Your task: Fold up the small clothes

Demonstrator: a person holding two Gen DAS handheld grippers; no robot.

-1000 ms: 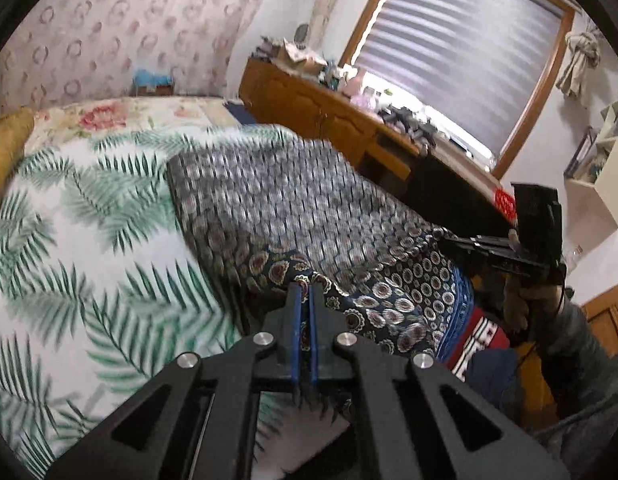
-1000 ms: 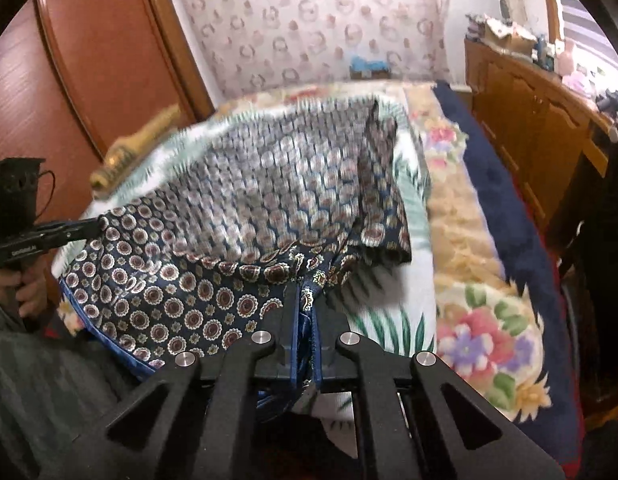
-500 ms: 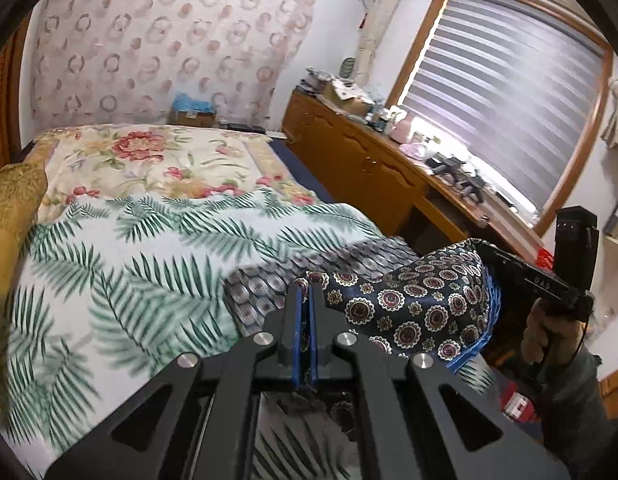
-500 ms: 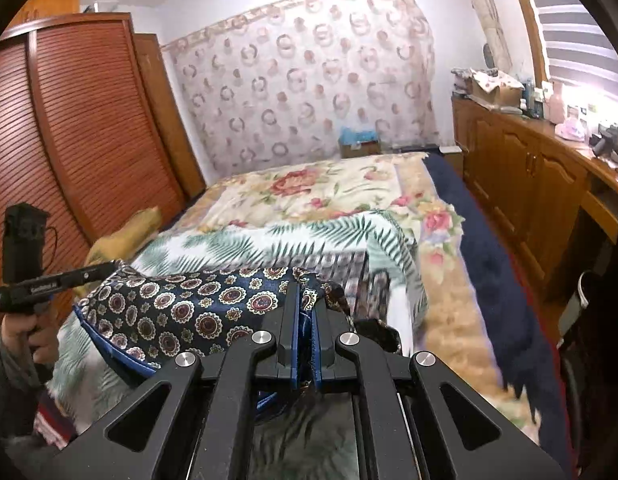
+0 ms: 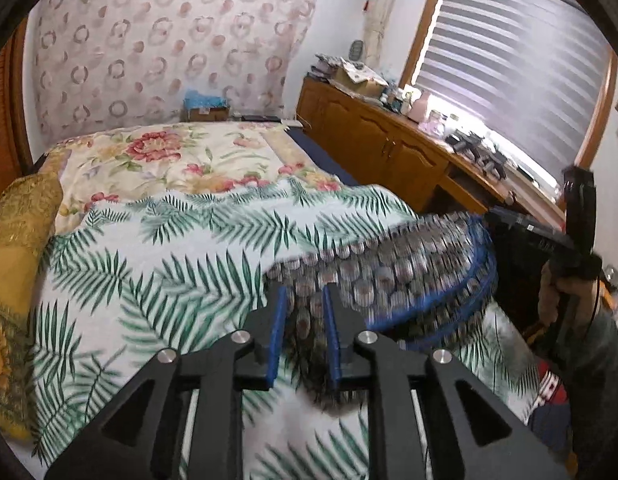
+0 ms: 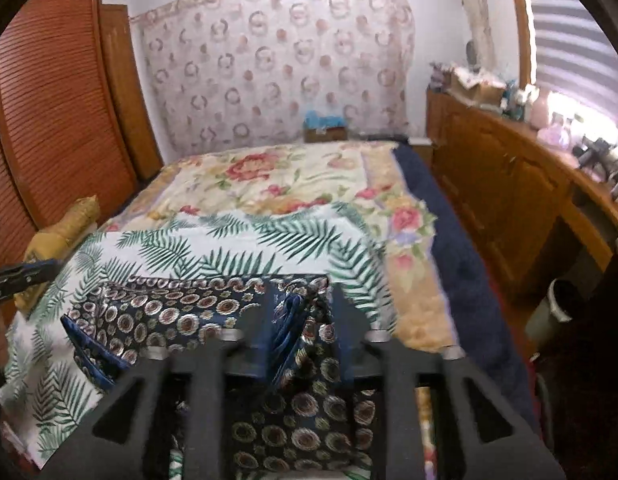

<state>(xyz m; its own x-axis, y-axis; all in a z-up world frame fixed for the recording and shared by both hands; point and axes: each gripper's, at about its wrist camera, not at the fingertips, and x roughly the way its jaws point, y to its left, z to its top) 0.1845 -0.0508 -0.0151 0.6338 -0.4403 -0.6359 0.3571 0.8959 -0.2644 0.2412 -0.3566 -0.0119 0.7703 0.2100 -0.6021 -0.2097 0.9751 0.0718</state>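
Left gripper (image 5: pixel 305 304) jaws spread, patterned garment (image 5: pixel 389 276) between them. Right gripper (image 6: pixel 301 300) spread too, cloth bunched between. Lying on palm-leaf bedspread (image 5: pixel 149 272).

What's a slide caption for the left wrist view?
Left gripper, jaws open, releasing patterned cloth onto palm-print bedspread.

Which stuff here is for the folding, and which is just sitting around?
For the folding:
- patterned cloth
- left tongs, open
- right tongs, open
- palm-leaf sheet under the cloth

Just sitting around:
- yellow pillow
- blue box
- cluttered wooden dresser
- wardrobe
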